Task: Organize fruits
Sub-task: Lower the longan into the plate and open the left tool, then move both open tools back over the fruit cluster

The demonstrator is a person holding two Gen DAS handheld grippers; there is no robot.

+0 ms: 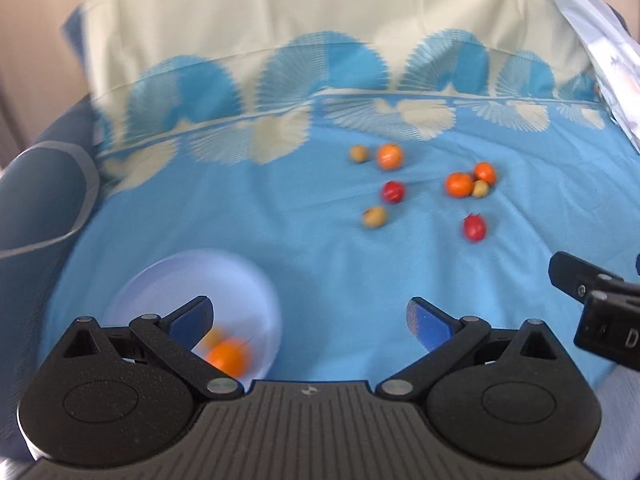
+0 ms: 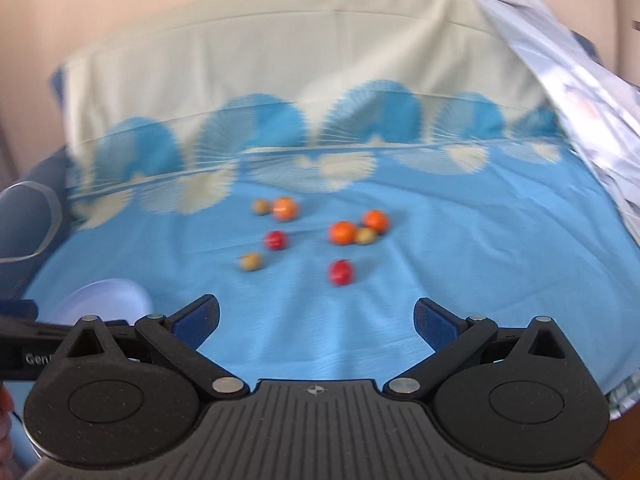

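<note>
Several small fruits lie loose on a blue bedsheet [image 1: 304,240]: oranges [image 1: 459,184], red ones [image 1: 474,227] and yellow-green ones [image 1: 374,216]. A pale bowl [image 1: 168,280] sits at the near left with an orange fruit [image 1: 228,357] in it. My left gripper [image 1: 310,320] hangs open just right of the bowl, nothing between its fingers. In the right wrist view the same fruits show, with a red fruit [image 2: 341,272] nearest. My right gripper [image 2: 316,320] is open and empty, well short of the fruits. The bowl [image 2: 106,296] shows at its lower left.
A cream and blue patterned pillow [image 1: 304,40] stands across the back. A dark blue cushion [image 1: 36,208] lies at the left. A light printed cloth [image 1: 600,52] drapes at the right. The right gripper's black body [image 1: 592,300] enters the left wrist view at the right edge.
</note>
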